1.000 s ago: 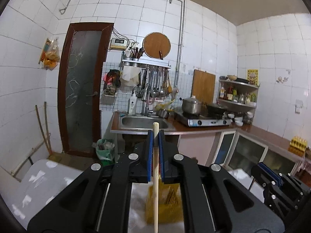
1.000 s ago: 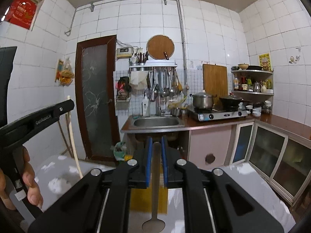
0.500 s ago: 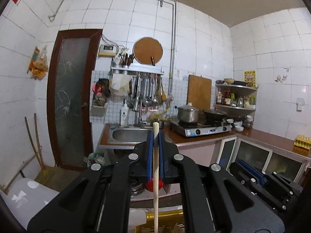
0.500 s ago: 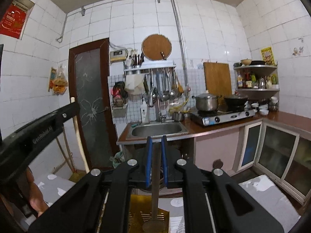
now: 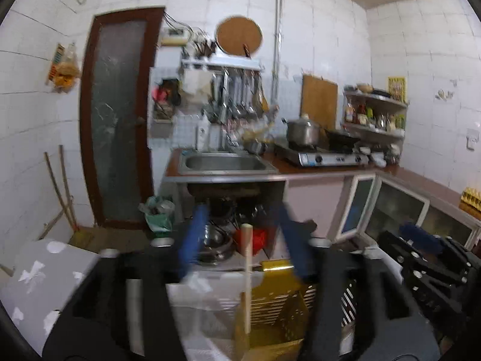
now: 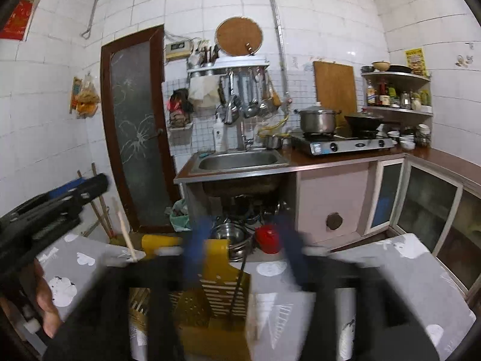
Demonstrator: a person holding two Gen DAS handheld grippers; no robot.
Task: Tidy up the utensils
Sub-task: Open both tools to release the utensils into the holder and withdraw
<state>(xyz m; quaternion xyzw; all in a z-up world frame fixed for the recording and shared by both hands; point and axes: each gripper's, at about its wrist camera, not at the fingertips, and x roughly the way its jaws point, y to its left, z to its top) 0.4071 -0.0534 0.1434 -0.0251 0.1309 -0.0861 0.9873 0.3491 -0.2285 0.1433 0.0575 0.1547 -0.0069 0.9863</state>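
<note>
My left gripper (image 5: 245, 240) is open, its blue pads spread wide and blurred. A pale wooden stick (image 5: 247, 276) stands upright between them, its lower end in the yellow slotted utensil holder (image 5: 279, 310). My right gripper (image 6: 243, 249) is also open and blurred. A dark metal utensil handle (image 6: 239, 282) leans in the yellow holder (image 6: 216, 294) below it, free of the pads. The wooden stick (image 6: 126, 234) and the left gripper (image 6: 45, 213) show at the left of the right wrist view.
The holder sits on a table with a grey patterned cloth (image 6: 390, 270). Beyond are a steel sink (image 6: 237, 161), pots and a red item (image 6: 267, 237) under it, a gas stove (image 6: 345, 144), glass-front cabinets (image 6: 430, 201) and a brown door (image 6: 135, 126).
Both grippers have opened and let go: the stick and the metal utensil now stand in the yellow holder. Both cameras have tilted down toward the table.
</note>
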